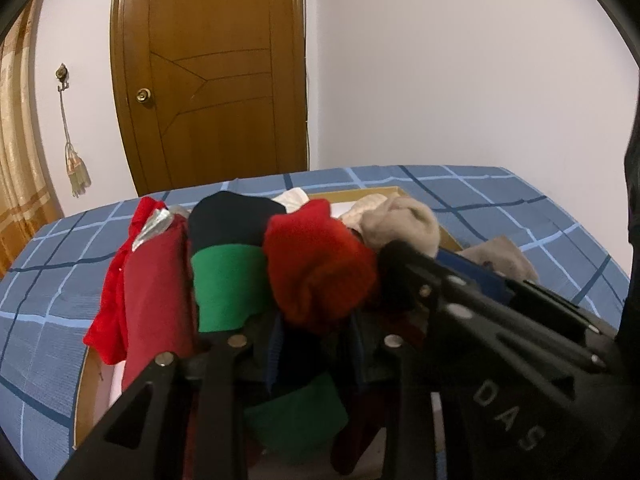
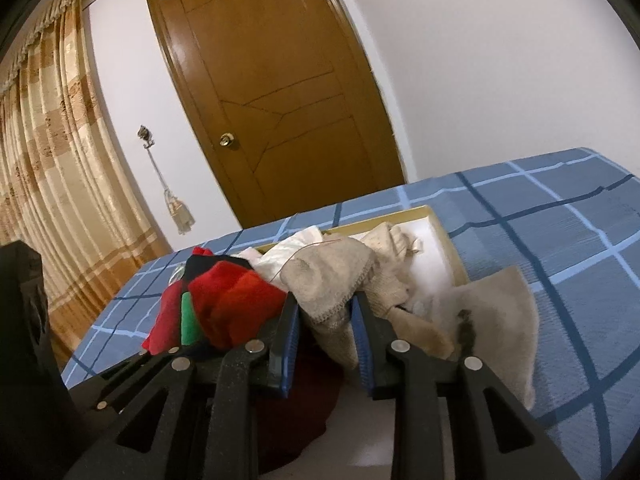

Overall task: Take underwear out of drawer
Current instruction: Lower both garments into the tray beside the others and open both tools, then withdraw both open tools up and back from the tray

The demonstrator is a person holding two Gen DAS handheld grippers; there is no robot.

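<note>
A wooden drawer (image 2: 453, 252) with a white inside lies on a blue checked bedspread (image 2: 580, 280), heaped with underwear. My right gripper (image 2: 324, 300) is shut on a beige knitted garment (image 2: 320, 276), which bulges up between its blue pads (image 2: 286, 340). My left gripper (image 1: 312, 332) sits under a bundle of red (image 1: 320, 268), green (image 1: 228, 284) and navy underwear. Fabric fills the gap between its fingers and covers their tips. In the left wrist view the right gripper (image 1: 436, 264) crosses in from the right, beside more beige cloth (image 1: 404, 220).
A beige cloth (image 2: 500, 320) hangs over the drawer's right rim onto the bedspread. Behind the bed stand a brown wooden door (image 2: 280, 92) and a white wall. Beige striped curtains (image 2: 52, 152) hang at the left, with a tassel (image 2: 180, 212) on a hook.
</note>
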